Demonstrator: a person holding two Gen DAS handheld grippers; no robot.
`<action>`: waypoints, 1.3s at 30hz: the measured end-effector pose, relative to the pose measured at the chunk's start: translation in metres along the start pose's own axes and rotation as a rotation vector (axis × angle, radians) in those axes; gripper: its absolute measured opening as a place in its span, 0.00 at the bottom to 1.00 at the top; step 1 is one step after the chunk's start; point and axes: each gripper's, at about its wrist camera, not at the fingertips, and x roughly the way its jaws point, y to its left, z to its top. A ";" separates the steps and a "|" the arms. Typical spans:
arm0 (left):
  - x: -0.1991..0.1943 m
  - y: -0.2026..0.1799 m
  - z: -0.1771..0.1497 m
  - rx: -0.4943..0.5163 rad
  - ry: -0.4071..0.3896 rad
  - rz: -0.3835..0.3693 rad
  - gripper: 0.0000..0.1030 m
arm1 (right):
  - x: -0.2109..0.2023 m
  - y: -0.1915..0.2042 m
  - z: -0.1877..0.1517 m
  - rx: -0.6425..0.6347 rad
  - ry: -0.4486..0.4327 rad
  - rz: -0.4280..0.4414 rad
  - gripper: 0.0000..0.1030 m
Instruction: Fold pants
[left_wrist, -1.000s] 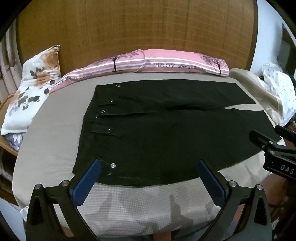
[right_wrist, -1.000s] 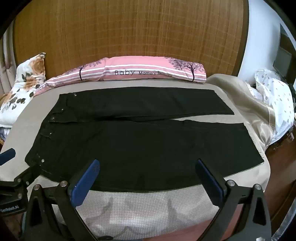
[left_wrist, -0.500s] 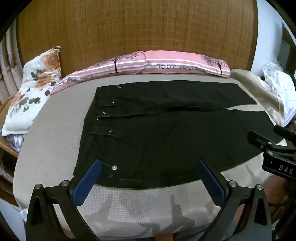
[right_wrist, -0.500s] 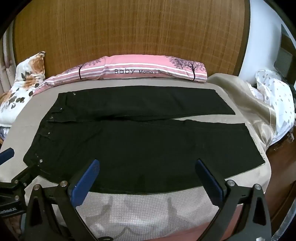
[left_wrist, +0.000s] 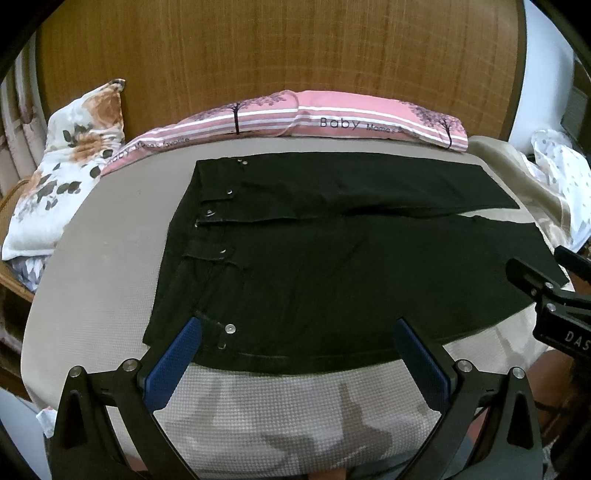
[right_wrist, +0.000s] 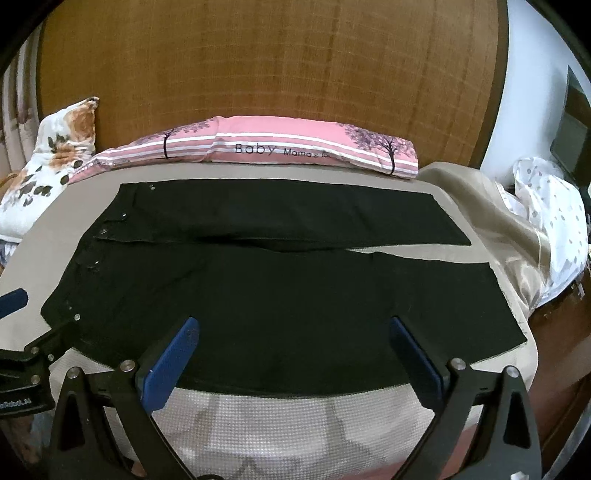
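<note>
Bed (left_wrist: 96, 280) under beige waffle-weave cover. Woven brown headboard panel (right_wrist: 266, 62) behind. Pink striped bolster (right_wrist: 295, 147) along headboard; floral pillow (left_wrist: 66, 166) far left. White wall (right_wrist: 532, 81) right, dotted white cloth (right_wrist: 554, 214) below.

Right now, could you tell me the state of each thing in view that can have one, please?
black pants: spread flat on the bed, unfolded, legs side by side, waist to the left.
left gripper: open, holding nothing, over the near edge at the waist.
right gripper: open, holding nothing, over the near leg.
pink pillow: lying along the headboard.
floral pillow: propped at the left.
</note>
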 end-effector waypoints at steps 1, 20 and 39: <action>0.000 0.000 0.000 0.001 0.003 0.002 1.00 | 0.001 -0.001 0.000 0.004 0.004 0.001 0.98; 0.010 0.002 0.001 -0.002 0.045 0.048 1.00 | 0.013 -0.006 -0.002 0.044 0.074 0.038 0.98; 0.013 0.002 0.000 0.000 0.053 0.049 1.00 | 0.016 -0.008 -0.002 0.067 0.091 0.040 0.98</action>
